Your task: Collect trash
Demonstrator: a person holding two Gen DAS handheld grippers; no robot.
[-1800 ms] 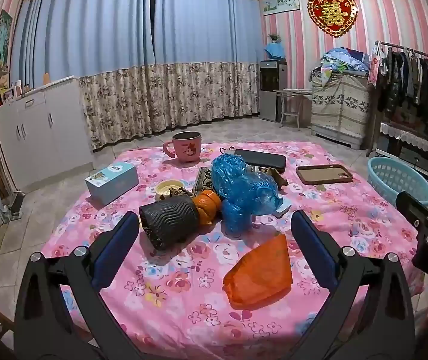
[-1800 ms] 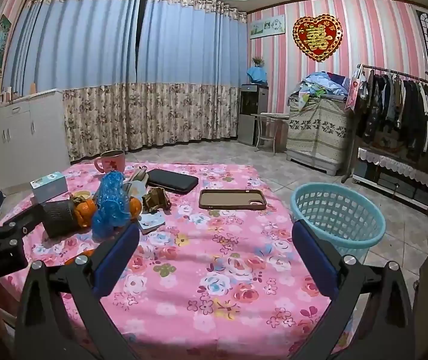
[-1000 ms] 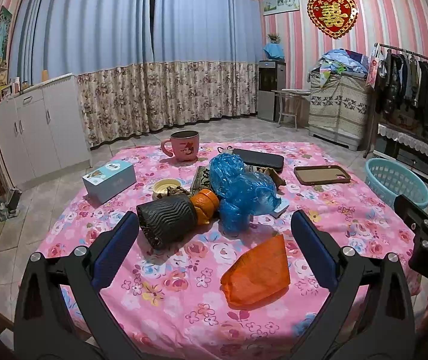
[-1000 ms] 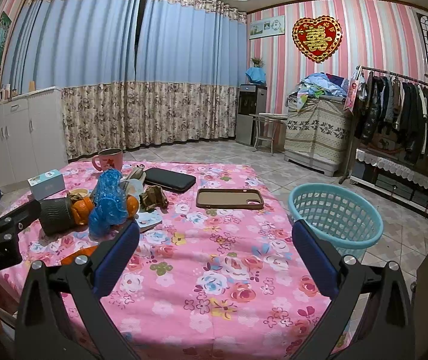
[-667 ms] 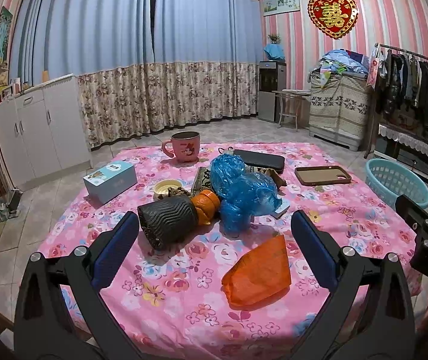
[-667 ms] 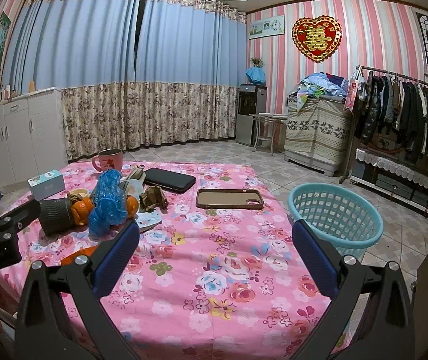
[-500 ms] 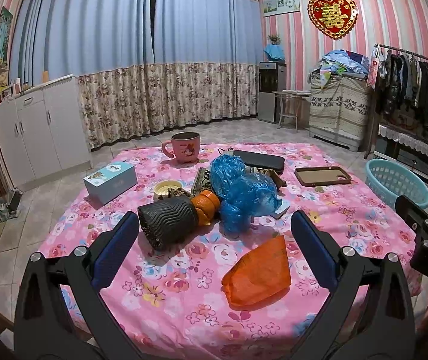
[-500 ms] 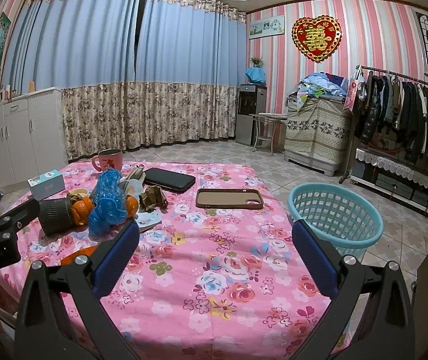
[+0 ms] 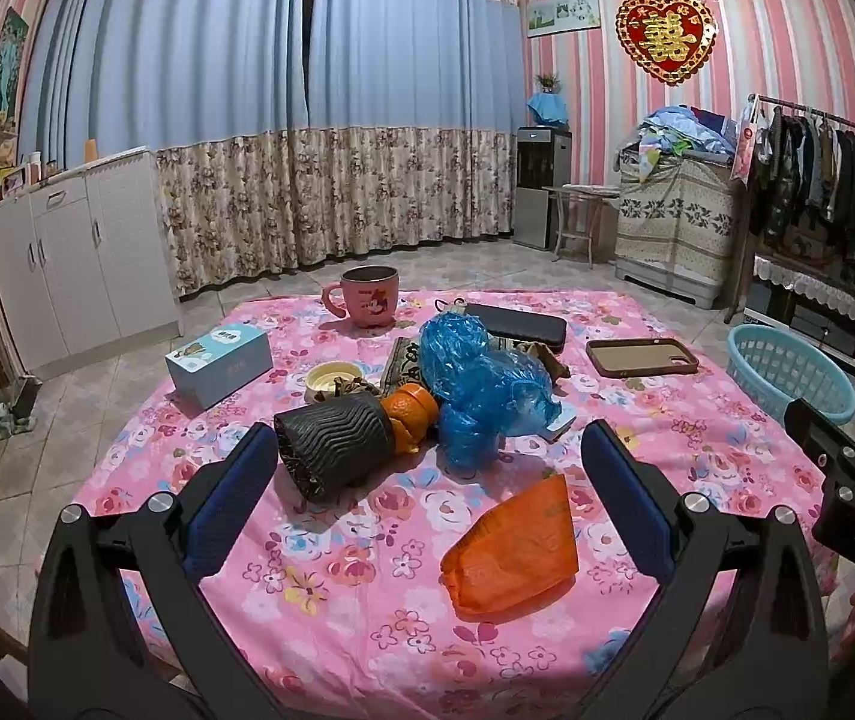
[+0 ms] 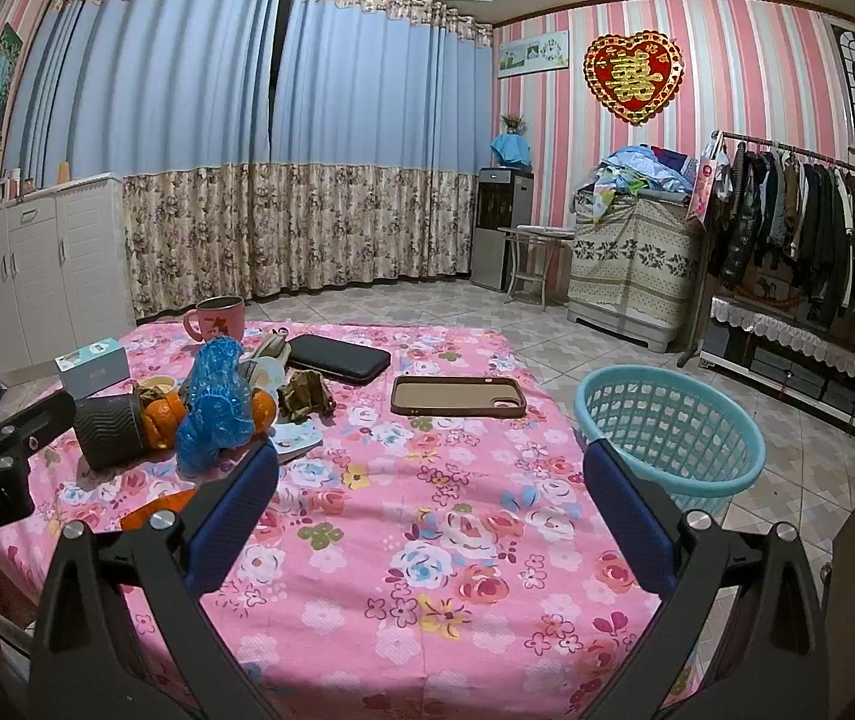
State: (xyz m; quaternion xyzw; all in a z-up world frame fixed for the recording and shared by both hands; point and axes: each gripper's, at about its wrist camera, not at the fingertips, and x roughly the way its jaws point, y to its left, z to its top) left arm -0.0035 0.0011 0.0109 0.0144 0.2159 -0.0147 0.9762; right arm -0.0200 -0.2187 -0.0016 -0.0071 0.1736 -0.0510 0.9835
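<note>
On the pink flowered tablecloth (image 9: 337,588) lie a flat orange bag (image 9: 514,549), a crumpled blue plastic bag (image 9: 481,384), a black ribbed cup (image 9: 334,441) on its side with orange peel (image 9: 409,411) at its mouth, and brown scraps (image 10: 307,393). My left gripper (image 9: 427,474) hangs open above the near table edge, just short of the orange bag. My right gripper (image 10: 430,477) is open over the table's right part with nothing between its fingers. A light blue basket (image 10: 670,429) stands on the floor right of the table.
A pink mug (image 9: 367,297), a light blue box (image 9: 220,363), a small yellow dish (image 9: 331,375), a black case (image 9: 517,327) and a brown phone case (image 10: 457,396) also sit on the table. White cabinets (image 9: 79,264) stand left, a clothes rack (image 10: 805,240) right.
Both views shifted only slightly; the grippers stay open and the objects on the table have not moved.
</note>
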